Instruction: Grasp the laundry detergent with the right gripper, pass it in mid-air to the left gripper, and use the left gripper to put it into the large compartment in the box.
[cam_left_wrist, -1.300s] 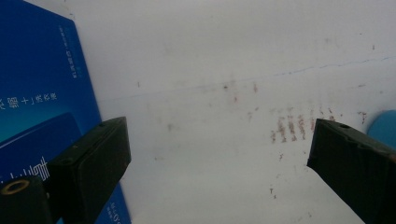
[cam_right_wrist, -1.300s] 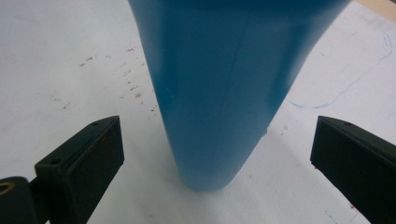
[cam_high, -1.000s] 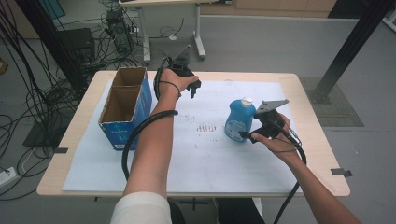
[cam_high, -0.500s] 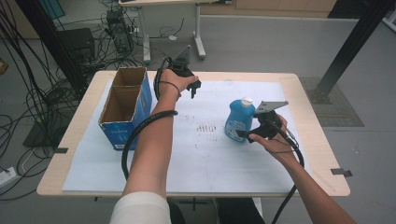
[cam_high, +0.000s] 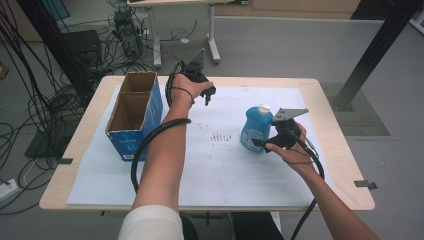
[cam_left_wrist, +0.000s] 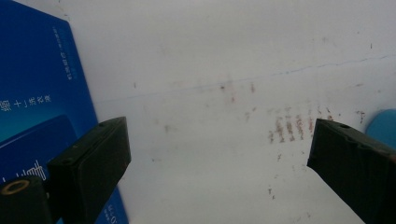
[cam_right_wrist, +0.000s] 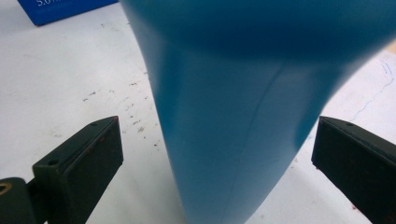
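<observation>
Both jaws of the spread right claw (cam_right_wrist: 212, 163) flank the upright blue bottle (cam_right_wrist: 243, 116) without touching, while the spread left claw (cam_high: 208, 96) hovers well apart.

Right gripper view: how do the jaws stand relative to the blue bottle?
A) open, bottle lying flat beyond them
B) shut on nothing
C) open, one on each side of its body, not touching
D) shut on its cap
C: in the right gripper view the right gripper has its jaws wide apart with the blue bottle upright between them, a gap of white table cover showing at each side.
</observation>
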